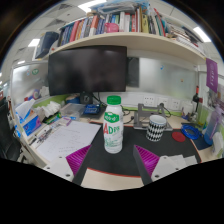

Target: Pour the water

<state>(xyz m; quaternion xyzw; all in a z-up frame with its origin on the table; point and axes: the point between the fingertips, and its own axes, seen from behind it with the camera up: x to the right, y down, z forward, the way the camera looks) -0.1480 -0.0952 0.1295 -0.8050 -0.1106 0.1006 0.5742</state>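
The gripper [113,158] is held low over the worktop [60,140], its jaws spread wide, the purple pads [79,156] showing on either side; nothing is clamped between them. The bottle [113,125] stands upright on a dark mat [125,162] between the fingers and just ahead of them, with a gap at each side; it is white with a green cap and a green label. To its right, a little further off, sits a black-and-white patterned mug [156,127]; beyond that lies a small red thing [179,135], too small to make out. To the left lie papers [52,141] and a clutter of boxes. Behind the bottle a dark monitor [88,72] stands against the wall; above it a shelf [120,41] carries a row of books [108,22]; ceiling lights glow overhead.
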